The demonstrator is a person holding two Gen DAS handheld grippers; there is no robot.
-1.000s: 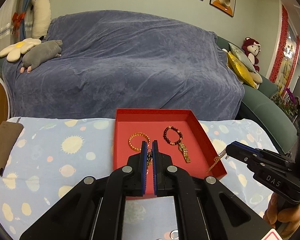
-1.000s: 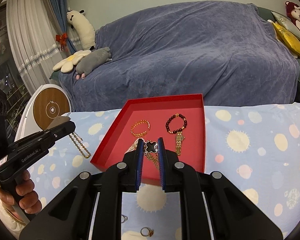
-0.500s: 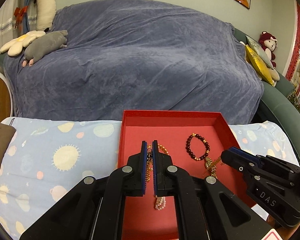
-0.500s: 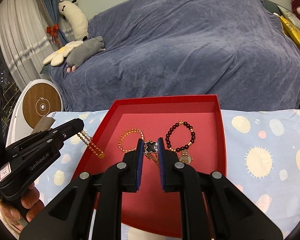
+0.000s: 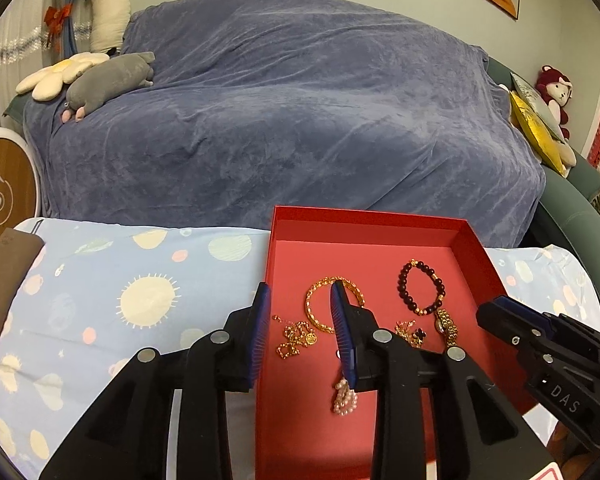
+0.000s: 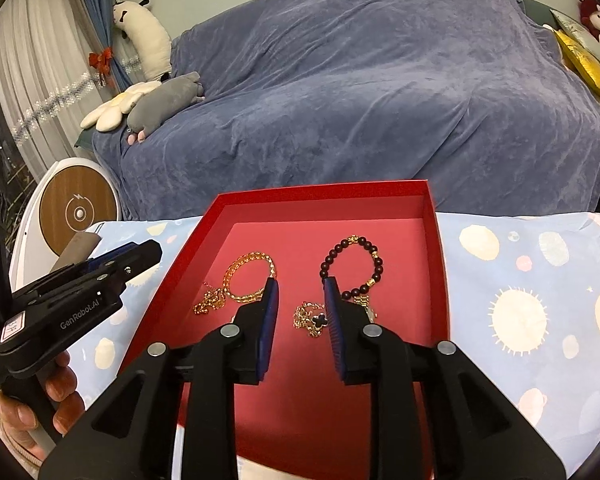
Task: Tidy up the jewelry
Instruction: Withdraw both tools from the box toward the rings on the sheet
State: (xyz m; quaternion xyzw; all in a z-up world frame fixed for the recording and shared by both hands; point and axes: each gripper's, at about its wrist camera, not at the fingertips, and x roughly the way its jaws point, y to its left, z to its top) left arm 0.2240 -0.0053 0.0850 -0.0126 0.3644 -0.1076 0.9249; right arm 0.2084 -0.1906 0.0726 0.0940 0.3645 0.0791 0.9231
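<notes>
A red tray [image 5: 364, 222] [image 6: 204, 236] lies on the patterned cloth. In it lie a gold bracelet [image 5: 320, 300] [image 6: 252, 264], a dark bead bracelet [image 5: 420, 284] [image 6: 352, 264], a gold chain necklace [image 5: 296, 336] [image 6: 210, 300], a black clover necklace [image 5: 414, 332] [image 6: 314, 320], a small gold watch [image 5: 446, 326] and a pearl piece [image 5: 344, 394]. My left gripper [image 5: 300, 292] is open and empty over the tray's left edge, above the gold chain. My right gripper [image 6: 298, 284] is open and empty, just above the clover necklace.
A sofa under a blue cover [image 5: 300, 120] stands behind the table with plush toys [image 5: 108, 80]. A round wooden-faced device [image 5: 4, 196] stands at the left. A brown pouch [image 5: 4, 280] lies at the table's left end.
Both grippers have opened. The gold chain dropped from the left gripper and the clover necklace from the right; both now lie in the tray.
</notes>
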